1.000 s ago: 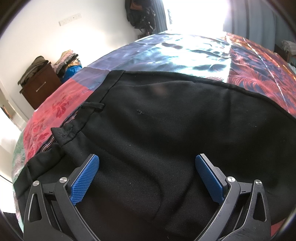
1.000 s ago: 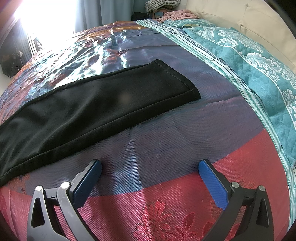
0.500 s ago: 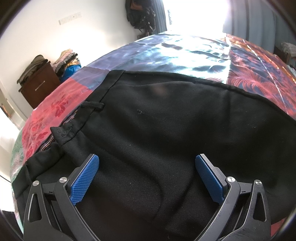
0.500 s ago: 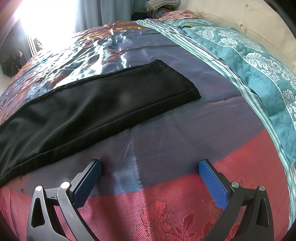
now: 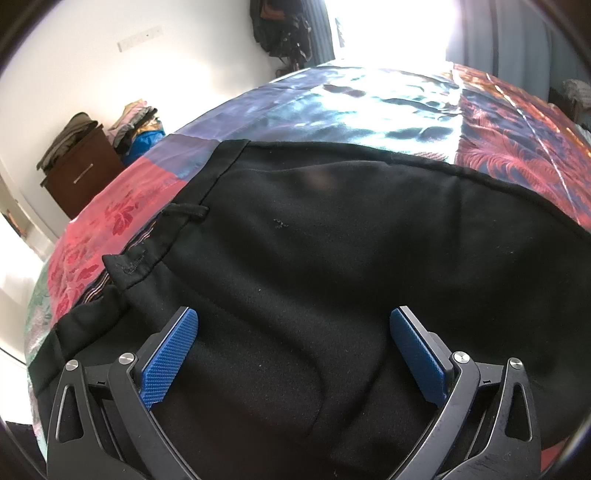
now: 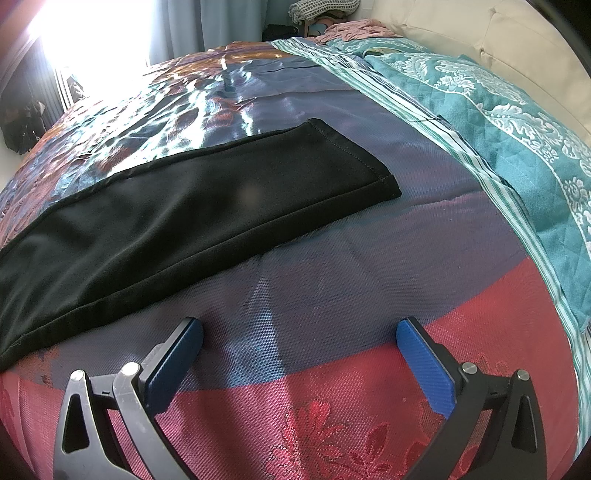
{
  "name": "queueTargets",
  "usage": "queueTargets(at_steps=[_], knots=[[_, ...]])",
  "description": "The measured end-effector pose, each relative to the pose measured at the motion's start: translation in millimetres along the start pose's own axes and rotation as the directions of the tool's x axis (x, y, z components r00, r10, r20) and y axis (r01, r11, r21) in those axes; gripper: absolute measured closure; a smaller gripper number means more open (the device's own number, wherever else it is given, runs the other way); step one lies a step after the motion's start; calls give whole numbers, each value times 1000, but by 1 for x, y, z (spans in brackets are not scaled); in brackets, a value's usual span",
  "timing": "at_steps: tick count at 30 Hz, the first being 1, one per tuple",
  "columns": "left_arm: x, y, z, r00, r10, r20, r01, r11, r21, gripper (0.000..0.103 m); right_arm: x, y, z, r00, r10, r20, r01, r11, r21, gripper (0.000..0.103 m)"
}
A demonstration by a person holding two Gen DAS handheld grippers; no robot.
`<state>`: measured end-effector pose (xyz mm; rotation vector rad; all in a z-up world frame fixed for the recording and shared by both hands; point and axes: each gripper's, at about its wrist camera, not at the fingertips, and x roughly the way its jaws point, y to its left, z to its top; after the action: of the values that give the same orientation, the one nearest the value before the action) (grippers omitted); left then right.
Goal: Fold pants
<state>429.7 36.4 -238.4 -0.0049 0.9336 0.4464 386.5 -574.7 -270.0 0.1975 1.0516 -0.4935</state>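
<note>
Black pants lie flat on a bed. The left wrist view shows their upper part, with the waistband and a belt loop at the left. My left gripper hovers open just above the seat area, nothing between its blue pads. In the right wrist view the pants' leg stretches from the left edge to its hem at centre. My right gripper is open over the bare bedspread, in front of the leg and apart from it.
The bedspread is a shiny patchwork of red, purple and blue. A teal quilt runs along the right, with a cream headboard behind. Past the bed's left edge stand a dark cabinet and piled clothes.
</note>
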Motion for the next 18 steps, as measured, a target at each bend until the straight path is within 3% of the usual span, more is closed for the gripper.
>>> queueTargets(at_steps=[18], knots=[[-2,-3,-1,999,37,8,-37,999,19,1,0,0,0,1000,0,0,0,1000,0,0]])
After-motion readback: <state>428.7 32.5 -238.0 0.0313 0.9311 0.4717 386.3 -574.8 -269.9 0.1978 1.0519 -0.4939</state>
